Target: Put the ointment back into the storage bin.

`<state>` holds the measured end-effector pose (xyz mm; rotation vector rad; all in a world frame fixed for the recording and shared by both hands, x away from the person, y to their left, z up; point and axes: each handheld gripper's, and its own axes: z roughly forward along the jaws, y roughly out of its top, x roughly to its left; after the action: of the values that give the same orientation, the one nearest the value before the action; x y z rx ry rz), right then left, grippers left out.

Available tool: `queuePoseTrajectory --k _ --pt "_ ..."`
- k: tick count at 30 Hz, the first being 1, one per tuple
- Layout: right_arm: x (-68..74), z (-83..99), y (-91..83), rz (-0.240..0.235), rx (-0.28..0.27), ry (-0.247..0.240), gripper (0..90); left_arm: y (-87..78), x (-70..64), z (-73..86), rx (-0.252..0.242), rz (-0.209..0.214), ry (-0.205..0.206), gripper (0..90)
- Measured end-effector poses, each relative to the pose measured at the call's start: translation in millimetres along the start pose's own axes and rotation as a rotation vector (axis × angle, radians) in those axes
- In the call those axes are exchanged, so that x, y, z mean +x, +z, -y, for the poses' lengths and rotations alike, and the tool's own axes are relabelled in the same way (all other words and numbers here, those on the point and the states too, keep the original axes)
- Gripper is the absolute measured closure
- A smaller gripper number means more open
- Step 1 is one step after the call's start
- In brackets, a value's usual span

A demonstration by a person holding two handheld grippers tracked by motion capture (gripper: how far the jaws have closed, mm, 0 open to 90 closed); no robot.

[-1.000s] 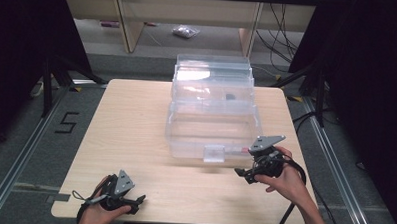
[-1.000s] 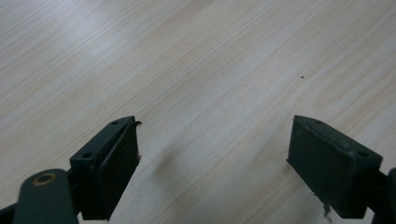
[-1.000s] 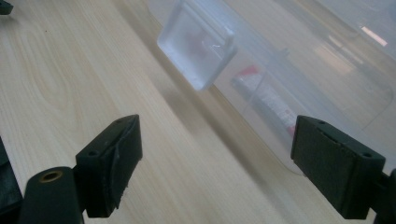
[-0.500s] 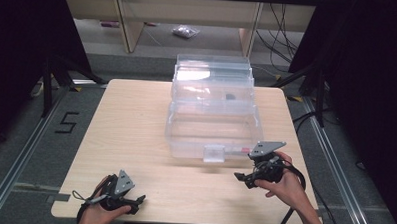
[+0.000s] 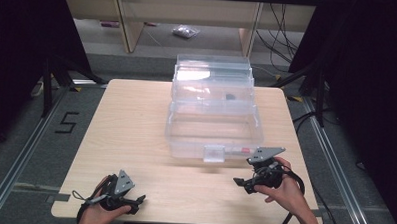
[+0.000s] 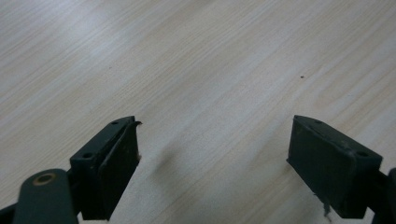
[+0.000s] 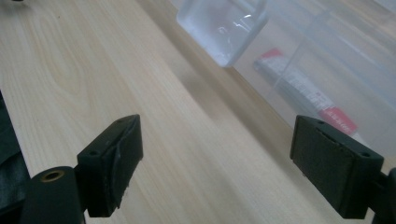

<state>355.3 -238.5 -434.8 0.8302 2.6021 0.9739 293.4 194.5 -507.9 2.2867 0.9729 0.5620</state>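
A clear plastic storage box (image 5: 213, 123) with a stepped lid stands at the middle back of the wooden table (image 5: 136, 120). Its front latch (image 5: 214, 153) (image 7: 224, 28) hangs at the near wall. Through the wall shows a white and red tube (image 7: 308, 93) (image 5: 237, 150). My right gripper (image 5: 240, 183) (image 7: 217, 163) is open, held just in front of the box's right front corner, with bare wood between its jaws. My left gripper (image 5: 138, 202) (image 6: 215, 158) is open near the table's front left edge, over bare wood.
A small dark object (image 5: 230, 97) lies inside the box's upper tier. Behind the table stands a wooden shelf frame with a plastic bag (image 5: 183, 31) on the floor. Cables (image 5: 296, 130) run down the table's right side. A floor mark "5" (image 5: 67, 122) lies at the left.
My right gripper has drifted down and slightly left, away from the box's front corner toward the table's near edge. The left gripper has stayed put.
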Motion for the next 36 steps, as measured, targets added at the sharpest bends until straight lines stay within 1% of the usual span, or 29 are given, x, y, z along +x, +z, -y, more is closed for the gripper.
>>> queuePoseTrajectory --k 1,5,6,7,8,11,12,13,14,15,16,17,20,21,22,23,24,25,26,27,29,30,31,32,33,34,35,36 --pt "-0.4 0.7 -0.4 -0.015 0.015 -0.008 17.9 0.0 0.0 0.1 0.0 -0.001 -0.001 15.9" --pt "1.9 4.9 0.4 -0.009 0.009 0.008 18.0 -0.2 0.0 0.0 -0.001 -0.002 -0.002 15.9" --pt "1.4 6.5 -0.2 -0.016 0.009 -0.008 18.0 -0.1 -0.1 0.0 0.001 0.0 0.0 15.9" --pt "1.4 6.5 -0.2 -0.016 0.009 -0.008 18.0 -0.1 -0.1 0.0 0.001 0.0 0.0 15.9" --pt "3.1 8.8 -0.2 -0.014 0.004 0.019 18.0 -0.1 -0.1 0.0 0.0 0.0 0.0 15.9" --pt "3.6 10.7 -0.8 -0.003 0.005 0.022 18.0 -0.2 -0.1 -0.1 0.0 -0.001 -0.001 15.9" --pt "4.2 11.6 -0.9 -0.012 0.003 0.03 18.0 -0.1 -0.1 0.0 0.0 0.0 0.0 15.9" --pt "5.3 12.4 -0.7 -0.015 0.009 0.032 18.0 0.2 0.1 0.2 -0.003 0.009 -0.001 15.9" --pt "4.6 12.9 -0.6 -0.02 0.013 0.024 18.0 -0.5 -0.2 0.2 -0.003 0.013 -0.003 15.9" --pt "4.9 14.0 0.4 -0.013 0.008 0.03 18.0 -0.4 -0.1 0.2 -0.004 0.014 -0.003 15.9" --pt "6.5 14.9 0.5 -0.018 0.017 0.048 18.0 -1.0 0.0 -0.2 0.004 0.009 0.0 15.9" --pt "6.5 15.6 1.4 -0.021 0.014 0.04 18.0 -0.1 -0.2 -0.1 0.0 -0.001 -0.002 15.9" --pt "6.5 17.5 1.3 -0.03 0.024 0.032 18.0 -0.1 -0.2 0.0 0.0 -0.001 -0.001 15.9" --pt "7.3 18.5 2.4 -0.031 0.016 0.038 18.0 -0.2 -0.2 0.0 0.001 0.0 0.0 15.9" --pt "7.7 20.0 1.6 -0.032 0.034 0.046 17.4 -0.1 -0.1 0.0 -0.002 0.005 -0.001 15.9" --pt "6.8 20.6 1.5 -0.031 0.03 0.037 17.5 -0.1 -0.1 0.0 -0.002 0.005 -0.001 15.9" --pt "8.1 22.4 2.9 -0.028 0.022 0.054 17.5 0.0 -0.2 0.0 -0.001 0.002 -0.001 15.9" --pt "8.1 22.4 2.9 -0.028 0.022 0.054 17.5 -0.2 -0.3 0.0 0.001 0.0 -0.001 15.9" --pt "7.0 23.3 3.2 -0.022 0.018 0.027 17.5 -0.3 -0.3 0.0 0.0 0.0 -0.001 15.9" --pt "8.0 24.1 2.3 -0.03 0.035 0.05 17.5 -0.3 -0.3 0.0 0.001 -0.001 -0.001 15.8" --pt "9.2 27.0 2.7 -0.024 0.027 0.051 17.4 -0.4 -0.3 -0.1 0.001 -0.001 0.0 15.9" --pt "9.0 29.9 4.3 -0.027 0.016 0.032 17.4 0.3 -0.2 0.6 -0.012 0.015 -0.005 15.9" --pt "9.0 29.9 4.3 -0.027 0.016 0.032 17.4 0.3 -0.2 0.6 -0.012 0.015 -0.005 15.9" --pt "8.4 30.9 3.6 -0.033 0.025 0.035 17.4 0.3 -0.6 0.6 -0.011 0.015 -0.009 15.9" --pt "9.1 32.4 2.8 -0.027 0.029 0.042 17.4 0.5 -0.5 0.5 -0.011 0.015 -0.007 15.9" --pt "10.4 34.2 2.8 -0.03 0.022 0.065 17.4 0.3 -0.8 0.5 -0.013 0.017 -0.009 15.9" --pt "11.0 35.8 2.9 -0.019 0.023 0.072 17.4 -0.2 -0.9 0.4 -0.014 0.02 -0.007 15.9" --pt "9.8 39.0 2.3 -0.018 0.02 0.056 17.4 0.1 -0.3 0.4 -0.01 0.013 0.003 15.9"
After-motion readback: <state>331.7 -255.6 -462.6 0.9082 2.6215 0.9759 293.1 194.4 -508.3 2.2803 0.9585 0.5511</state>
